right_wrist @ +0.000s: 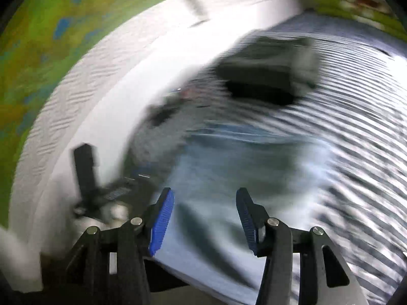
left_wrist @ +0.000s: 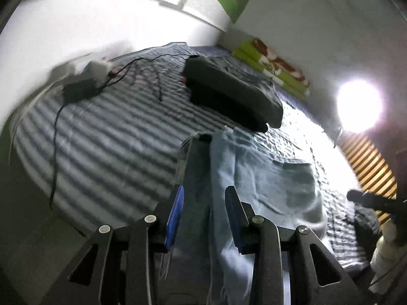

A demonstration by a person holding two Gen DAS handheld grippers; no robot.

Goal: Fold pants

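Observation:
Light blue jeans (left_wrist: pixel 267 178) lie spread on the striped bed cover (left_wrist: pixel 101 139). One end of them rises toward the camera, frayed hem threads hanging, and passes between the blue pads of my left gripper (left_wrist: pixel 206 189), which is shut on that thick fold. The right wrist view is heavily blurred. There my right gripper (right_wrist: pixel 204 192) hovers over the jeans (right_wrist: pixel 229 165) with its fingers apart and nothing between the pads. A black shape at the left of that view looks like the left gripper's body (right_wrist: pixel 86 172).
A black bag or cushion (left_wrist: pixel 229 94) lies on the bed beyond the jeans, with a black box and cables (left_wrist: pixel 76 89) at the far left. Green folded bedding (left_wrist: pixel 274 68) sits against the wall. A bright lamp (left_wrist: pixel 360 106) and wooden slats (left_wrist: pixel 368 162) are on the right.

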